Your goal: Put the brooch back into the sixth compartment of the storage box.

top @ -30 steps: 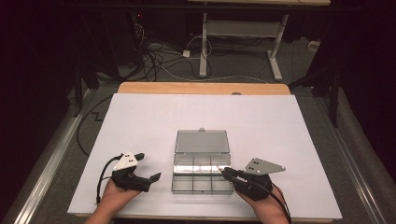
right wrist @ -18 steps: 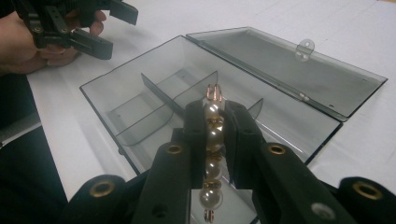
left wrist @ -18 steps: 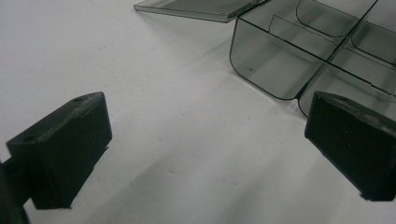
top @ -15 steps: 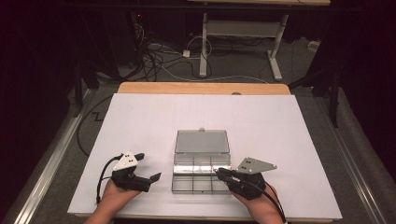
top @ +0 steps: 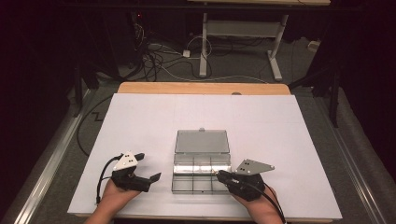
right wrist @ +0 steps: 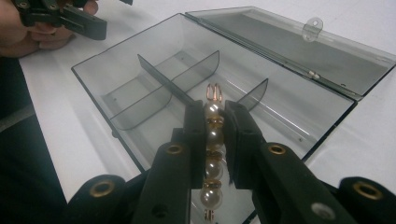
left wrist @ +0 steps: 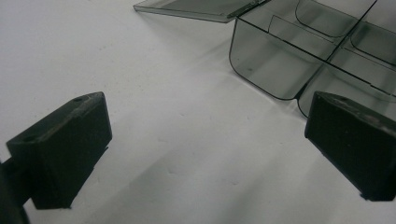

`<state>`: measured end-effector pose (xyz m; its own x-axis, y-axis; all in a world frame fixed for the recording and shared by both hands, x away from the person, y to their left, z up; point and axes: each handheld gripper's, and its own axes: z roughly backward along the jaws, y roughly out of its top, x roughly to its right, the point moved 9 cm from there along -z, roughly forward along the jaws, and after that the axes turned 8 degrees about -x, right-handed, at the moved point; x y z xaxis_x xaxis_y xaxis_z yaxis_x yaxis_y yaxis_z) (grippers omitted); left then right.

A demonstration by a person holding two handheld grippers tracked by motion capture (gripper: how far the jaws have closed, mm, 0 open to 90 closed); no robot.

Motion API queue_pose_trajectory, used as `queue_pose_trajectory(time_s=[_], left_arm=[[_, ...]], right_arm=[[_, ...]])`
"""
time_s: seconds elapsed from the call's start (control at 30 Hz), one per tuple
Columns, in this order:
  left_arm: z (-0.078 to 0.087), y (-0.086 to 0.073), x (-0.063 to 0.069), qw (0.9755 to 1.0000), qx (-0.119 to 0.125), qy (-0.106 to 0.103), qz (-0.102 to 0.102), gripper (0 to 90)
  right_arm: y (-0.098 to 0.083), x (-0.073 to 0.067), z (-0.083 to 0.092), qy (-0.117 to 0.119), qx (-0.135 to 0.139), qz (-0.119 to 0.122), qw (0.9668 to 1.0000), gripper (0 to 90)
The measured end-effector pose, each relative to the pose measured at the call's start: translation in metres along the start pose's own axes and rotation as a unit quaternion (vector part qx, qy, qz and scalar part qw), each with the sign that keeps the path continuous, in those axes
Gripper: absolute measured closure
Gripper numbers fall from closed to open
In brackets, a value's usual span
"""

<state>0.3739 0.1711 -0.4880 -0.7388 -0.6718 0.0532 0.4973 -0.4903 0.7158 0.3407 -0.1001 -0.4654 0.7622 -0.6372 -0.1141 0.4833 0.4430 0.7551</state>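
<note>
- A clear plastic box [top: 201,175] with dividers sits on the white counter [top: 261,126], toward 6 o'clock from the counter's middle, in the high view.
- Its lid [top: 201,141] lies folded flat open on the 12 o'clock side, with a small latch tab at the far edge.
- The right gripper [right wrist: 215,122] has its fingers clenched on a short string of pearls [right wrist: 213,154] with gold spacers and a gold clasp at the tip.
- In the right gripper view the pearls hang above the box's near compartments, by a divider; whether they touch the bottom cannot be told.
- In the high view the right gripper [top: 219,174] sits at the box's 4 o'clock corner, its tip over the box edge, held by a hand [top: 259,207] coming in from 6 o'clock.
- The left gripper [top: 154,177] rests on the counter at the box's 9 o'clock side, near it but apart, held by the other hand [top: 114,196].
- In the left gripper view its fingers [left wrist: 65,149] stand spread wide and released, with bare counter between them and the box's corner toward 1 o'clock.
- A wooden strip [top: 203,88] borders the counter at 12 o'clock; beyond it cables [top: 161,58] lie on the floor.
</note>
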Motion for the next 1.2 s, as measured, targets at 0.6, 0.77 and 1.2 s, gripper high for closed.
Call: queue_pose_trajectory(time_s=[0.6, 0.77, 1.2], left_arm=[[0.000, 0.000, 0.000, 1.0000, -0.001, 0.000, -0.001, 0.3], [0.000, 0.000, 0.000, 1.0000, -0.001, 0.000, -0.001, 0.3], [0.000, 0.000, 0.000, 1.0000, -0.001, -0.001, 0.000, 0.3]], right_arm=[[-0.013, 0.001, -0.001, 0.004, -0.021, -0.004, 0.9998, 80.0], [-0.014, 0.001, -0.002, 0.005, -0.026, -0.005, 0.9996, 80.0], [-0.016, 0.001, -0.006, 0.007, -0.037, -0.008, 0.9993, 79.9]])
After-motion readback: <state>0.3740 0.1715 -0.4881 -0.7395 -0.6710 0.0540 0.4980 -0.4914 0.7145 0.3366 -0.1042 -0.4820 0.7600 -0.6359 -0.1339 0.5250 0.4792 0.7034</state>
